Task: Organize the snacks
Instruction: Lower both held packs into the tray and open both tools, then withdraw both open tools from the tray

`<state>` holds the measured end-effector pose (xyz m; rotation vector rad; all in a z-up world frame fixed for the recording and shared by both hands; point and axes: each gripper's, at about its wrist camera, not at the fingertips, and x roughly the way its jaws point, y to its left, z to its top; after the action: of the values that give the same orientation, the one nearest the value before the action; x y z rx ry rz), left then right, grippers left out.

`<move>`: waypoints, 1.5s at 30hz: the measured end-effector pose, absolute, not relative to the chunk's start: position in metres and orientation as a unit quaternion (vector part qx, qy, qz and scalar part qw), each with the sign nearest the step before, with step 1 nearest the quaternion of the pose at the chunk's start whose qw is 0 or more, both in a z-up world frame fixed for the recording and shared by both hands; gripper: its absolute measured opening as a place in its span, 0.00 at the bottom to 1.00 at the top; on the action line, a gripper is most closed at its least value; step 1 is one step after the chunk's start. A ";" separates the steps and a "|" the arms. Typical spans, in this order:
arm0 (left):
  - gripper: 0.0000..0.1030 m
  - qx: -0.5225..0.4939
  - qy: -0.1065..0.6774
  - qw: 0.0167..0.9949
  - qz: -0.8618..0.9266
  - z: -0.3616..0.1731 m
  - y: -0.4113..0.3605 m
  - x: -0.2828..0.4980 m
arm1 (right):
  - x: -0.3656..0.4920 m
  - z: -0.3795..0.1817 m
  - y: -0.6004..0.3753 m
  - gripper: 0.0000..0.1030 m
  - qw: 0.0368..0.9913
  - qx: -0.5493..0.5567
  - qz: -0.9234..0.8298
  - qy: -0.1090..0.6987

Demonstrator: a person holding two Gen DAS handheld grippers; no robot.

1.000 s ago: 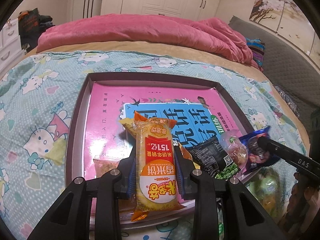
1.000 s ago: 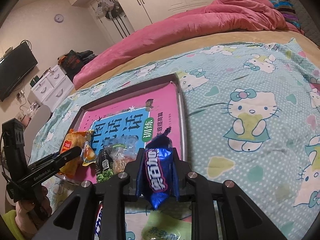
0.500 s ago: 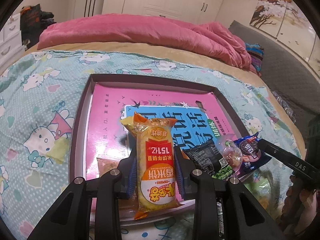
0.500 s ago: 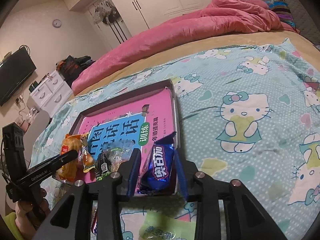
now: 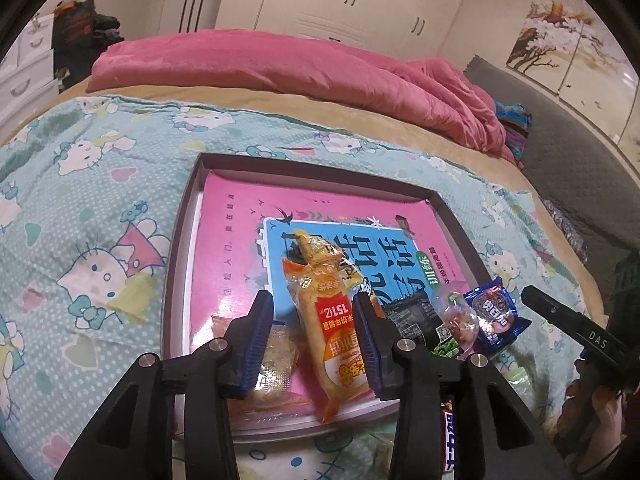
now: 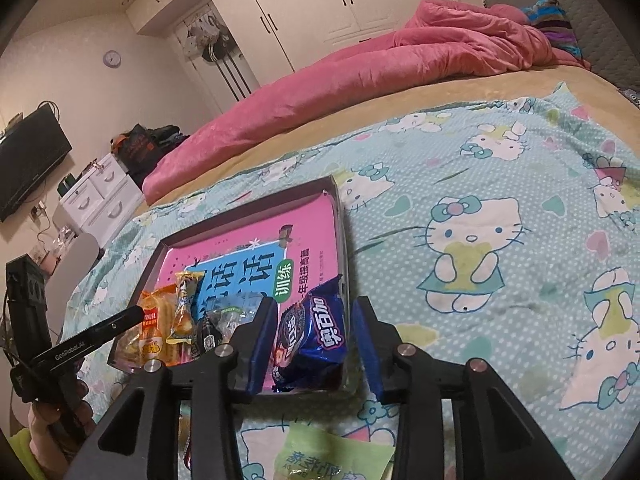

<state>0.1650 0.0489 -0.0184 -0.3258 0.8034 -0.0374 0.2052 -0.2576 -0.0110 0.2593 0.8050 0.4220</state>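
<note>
Your left claw [image 5: 314, 344] is spread wide, with the orange rice cracker pack [image 5: 334, 332] lying loose between its blue pads [image 5: 258, 344]. The pack leans close to the right-side pad, and you can't really tell from this angle whether it touches. It lies on the pink book [image 5: 240, 248] inside the tray [image 5: 180, 264], which sits on the bed [image 5: 100, 208].

Your right claw [image 6: 314, 344] is released too. The blue cookie pack [image 6: 316, 336] sits between its fingers with gaps on both sides, at the tray's near right corner, right up against the rim.

Only the left view shows:
- a small clear-wrapped snack [image 5: 276, 354] right by the left pad, on the book
- a dark chocolate bar [image 5: 447, 436] lying on the bedspread just outside the tray's front edge
- the blue cookie pack seen from the side, next to a black pack [image 5: 416, 318] and a clear bag with green peas [image 5: 454, 330]

Only the right view shows:
- a pale green packet [image 6: 320, 456] on the bedspread below the tray
- a yellow snack stick [image 6: 186, 304] standing out beside the orange pack
- your left hand [image 6: 52, 428] gripping the other tool's handle

The pink quilt [image 6: 360, 68] is bunched up at the far end of the bed.
</note>
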 end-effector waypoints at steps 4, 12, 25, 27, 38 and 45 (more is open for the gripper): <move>0.50 -0.163 0.385 0.908 -0.018 -0.015 0.051 0.162 | 0.204 -0.009 -0.258 0.39 0.893 0.123 0.202 0.384; 0.60 -0.170 0.379 0.909 -0.013 -0.010 0.056 0.155 | 0.200 -0.007 -0.252 0.43 0.894 0.109 0.208 0.382; 0.69 -0.173 0.376 0.910 -0.019 -0.004 0.053 0.144 | 0.196 -0.022 -0.228 0.48 0.869 0.088 0.252 0.416; 0.71 -0.170 0.376 0.911 -0.018 -0.003 0.051 0.142 | 0.196 -0.023 -0.227 0.50 0.867 0.089 0.254 0.420; 0.75 -0.170 0.371 0.913 -0.019 0.004 0.047 0.134 | 0.190 -0.014 -0.230 0.50 0.880 0.081 0.242 0.401; 0.76 -0.184 0.381 0.906 -0.024 0.002 0.043 0.130 | 0.184 -0.007 -0.232 0.51 0.883 0.083 0.251 0.388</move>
<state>0.1301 0.0435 0.0019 -0.3799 0.7877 -0.0496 0.1839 -0.2317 -0.0068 0.1720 0.8076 0.5236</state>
